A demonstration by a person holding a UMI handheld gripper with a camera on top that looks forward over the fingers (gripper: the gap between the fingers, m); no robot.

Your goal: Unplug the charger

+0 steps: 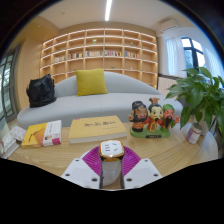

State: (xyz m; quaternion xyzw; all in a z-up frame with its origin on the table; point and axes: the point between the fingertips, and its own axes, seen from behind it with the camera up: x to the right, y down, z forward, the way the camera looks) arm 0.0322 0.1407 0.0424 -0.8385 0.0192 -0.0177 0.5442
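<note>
A small white charger (111, 149) with a tan rim and printed markings on its face sits between my gripper's (111, 160) two fingers. The purple pads (91, 158) press on both of its sides, so the gripper is shut on it. The charger's lower body runs down between the fingers. Any socket or power strip beneath it is hidden by the fingers. No cable shows. The wooden table (160, 150) stretches ahead beyond the fingertips.
On the table beyond the fingers lie a yellow book (97, 127), a colourful book stack (42, 133) and cartoon figurines (150, 118). A leafy potted plant (200, 95) stands to the right. Behind are a grey sofa (120, 100) with a yellow cushion (91, 82), a black bag (41, 91) and a bookshelf (100, 48).
</note>
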